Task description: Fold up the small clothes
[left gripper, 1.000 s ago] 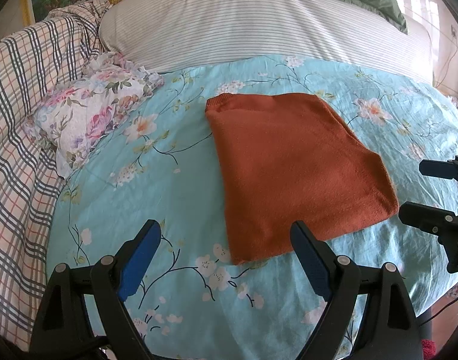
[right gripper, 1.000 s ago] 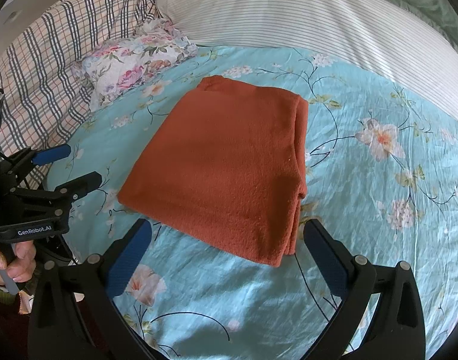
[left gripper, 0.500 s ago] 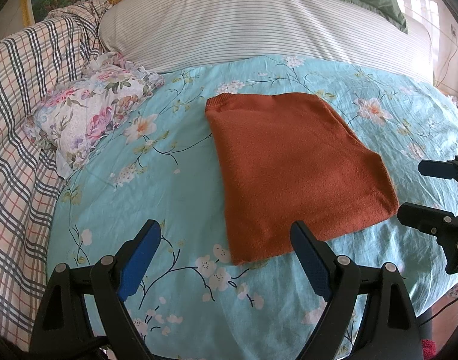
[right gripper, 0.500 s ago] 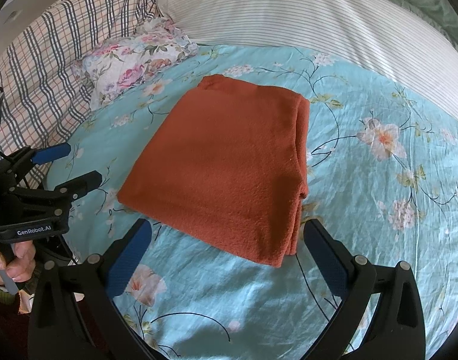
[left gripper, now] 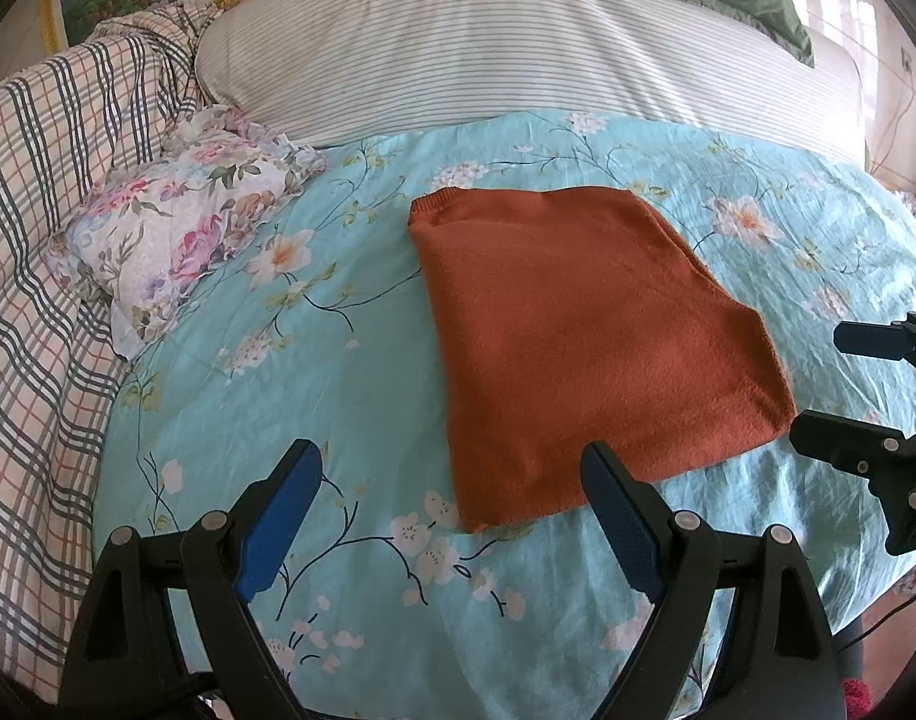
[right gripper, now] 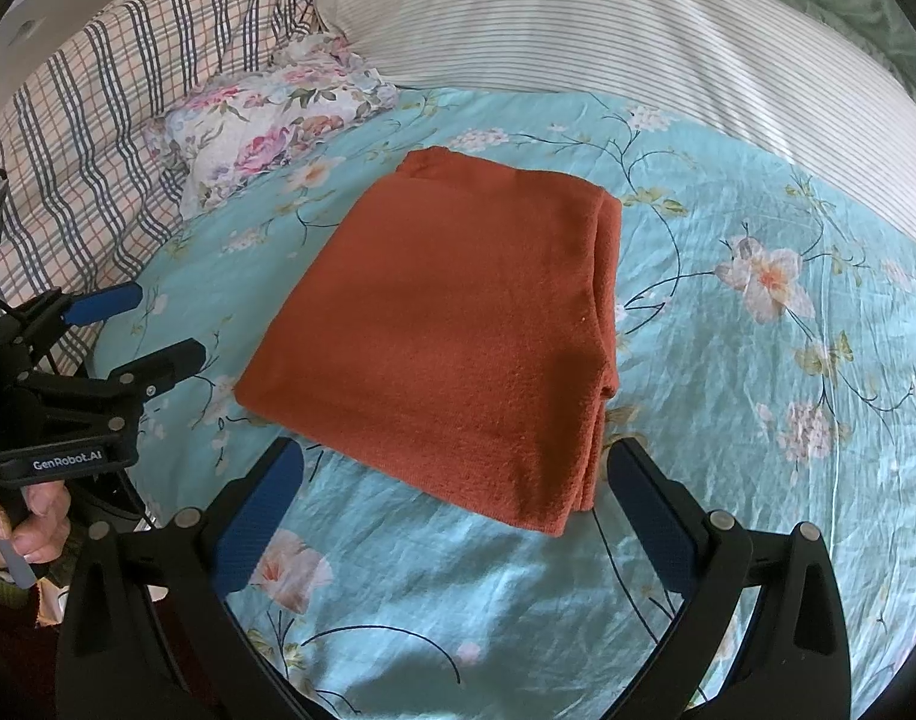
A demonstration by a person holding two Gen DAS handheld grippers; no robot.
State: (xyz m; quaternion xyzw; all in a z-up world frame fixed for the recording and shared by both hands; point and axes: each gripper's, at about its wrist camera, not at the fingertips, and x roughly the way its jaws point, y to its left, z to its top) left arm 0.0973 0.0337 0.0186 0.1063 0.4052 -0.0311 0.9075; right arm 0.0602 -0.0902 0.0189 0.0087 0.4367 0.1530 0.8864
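Sweater: rust-orange sweater [left gripper: 583, 348] folded flat on the floral bed sheet [left gripper: 350, 360].
Left gripper [left gripper: 452, 501]: fingers wide apart, holding nothing.
Right gripper [right gripper: 455, 492]: fingers wide apart, holding nothing.

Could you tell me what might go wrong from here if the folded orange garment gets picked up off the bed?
The folded orange garment shows loose stacked layers along its right edge; a grab by the open right gripper there might catch only the top layers and undo the fold. Also, it lies on the floral bedsheet, so the open left gripper closing low could pinch sheet too.
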